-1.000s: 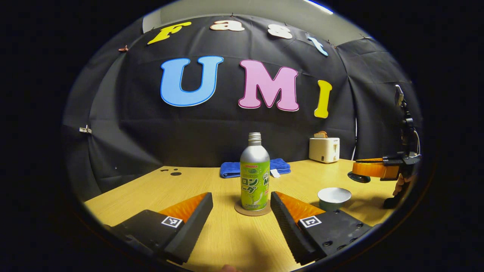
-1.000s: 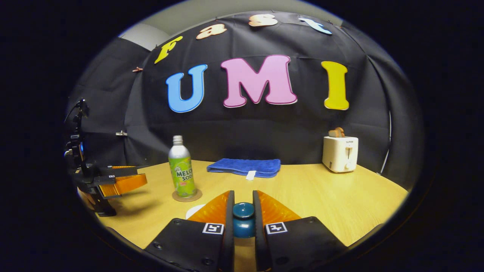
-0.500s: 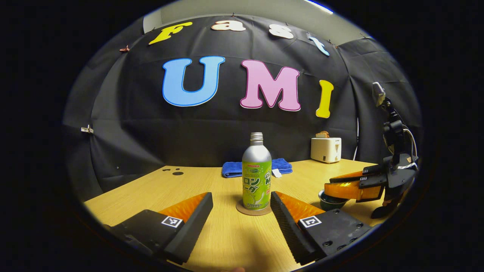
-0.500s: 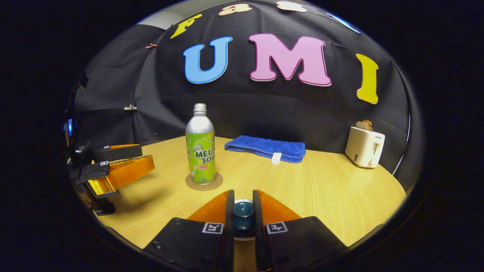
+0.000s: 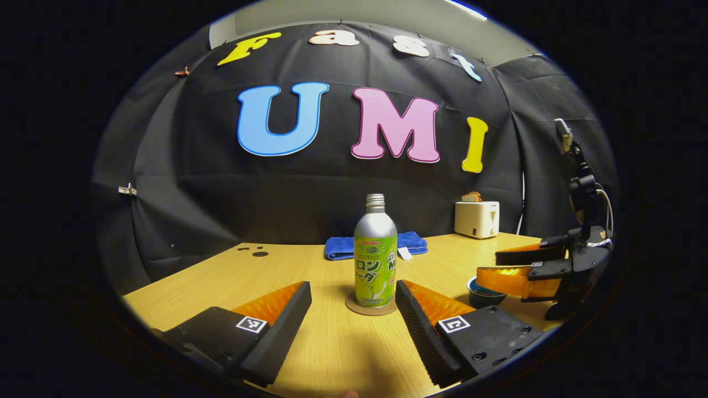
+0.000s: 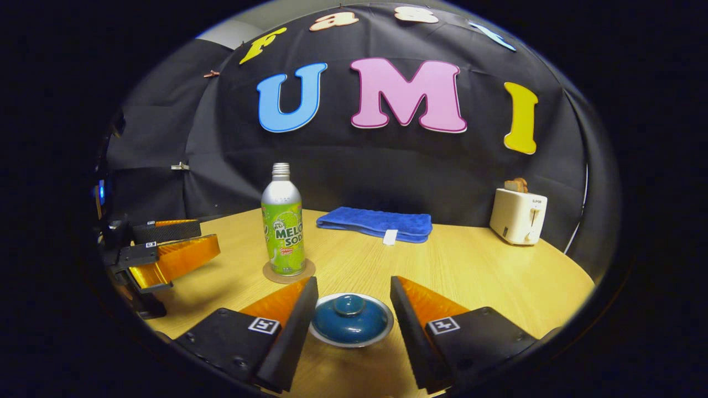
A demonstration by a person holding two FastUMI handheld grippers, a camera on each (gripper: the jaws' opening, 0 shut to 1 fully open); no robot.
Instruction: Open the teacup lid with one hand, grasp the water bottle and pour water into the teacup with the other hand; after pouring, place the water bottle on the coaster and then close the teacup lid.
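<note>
Teacup lid [image 6: 350, 319] is sitting on its cup between my right gripper [image 6: 349, 296]'s spread fingers, looking glazed, slippery and fragile, so I'm favouring its small knob, while my left gripper [image 5: 353, 301], released, is flanking the bottle [image 5: 375, 254] on its coaster [image 5: 370, 307].

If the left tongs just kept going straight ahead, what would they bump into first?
Probably the water bottle, standing on its coaster right ahead between the open left tongs. Exact depth is hard to judge.

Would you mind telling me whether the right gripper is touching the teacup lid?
Apart. In the right gripper view, the right gripper is open, with a visible gap between each finger and the teacup lid.
</note>
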